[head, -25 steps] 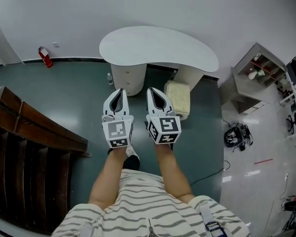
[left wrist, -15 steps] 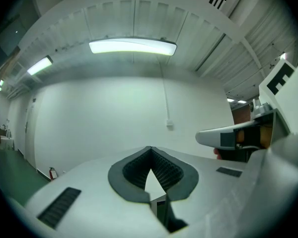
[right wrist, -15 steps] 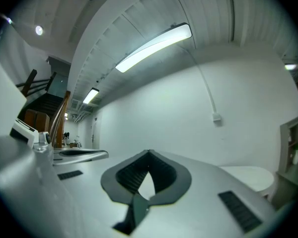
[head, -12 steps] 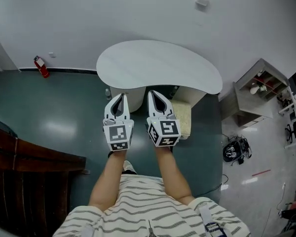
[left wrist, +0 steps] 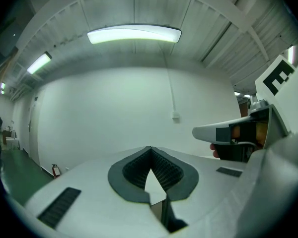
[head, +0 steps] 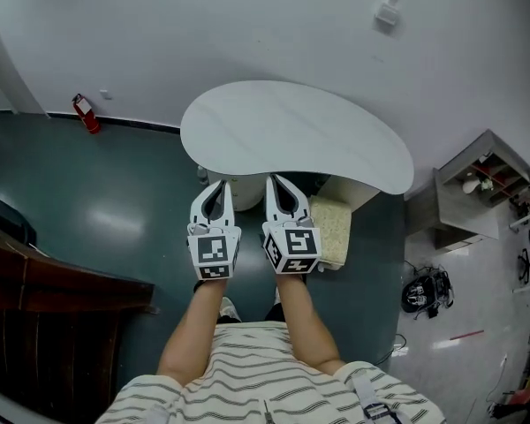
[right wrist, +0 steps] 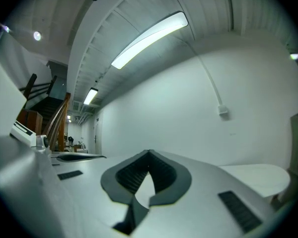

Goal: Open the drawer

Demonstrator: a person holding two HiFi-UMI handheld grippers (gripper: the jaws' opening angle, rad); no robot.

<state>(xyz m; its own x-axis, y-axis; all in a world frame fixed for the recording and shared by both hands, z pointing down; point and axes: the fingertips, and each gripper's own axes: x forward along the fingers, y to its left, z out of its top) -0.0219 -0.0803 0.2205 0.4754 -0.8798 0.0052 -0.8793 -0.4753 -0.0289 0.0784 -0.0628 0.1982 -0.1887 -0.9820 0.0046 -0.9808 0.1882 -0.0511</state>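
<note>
The head camera is looking steeply down from above the person's forearms, with the white kidney-shaped tabletop (head: 291,135) lying at mid-frame. The left gripper (head: 219,184) and right gripper (head: 276,179) are each carrying a wide-angle camera, sitting close behind the jaws and facing level towards the plain white wall (head: 247,25). All three views are sharing that wall's small white box on a cable (head: 389,13). The head and left gripper views are also sharing the red fire extinguisher (head: 87,113).

Striped shirt (head: 274,382) — white left tool (head: 218,185) and right tool (head: 274,180), black-patterned cubes (head: 214,254).
</note>
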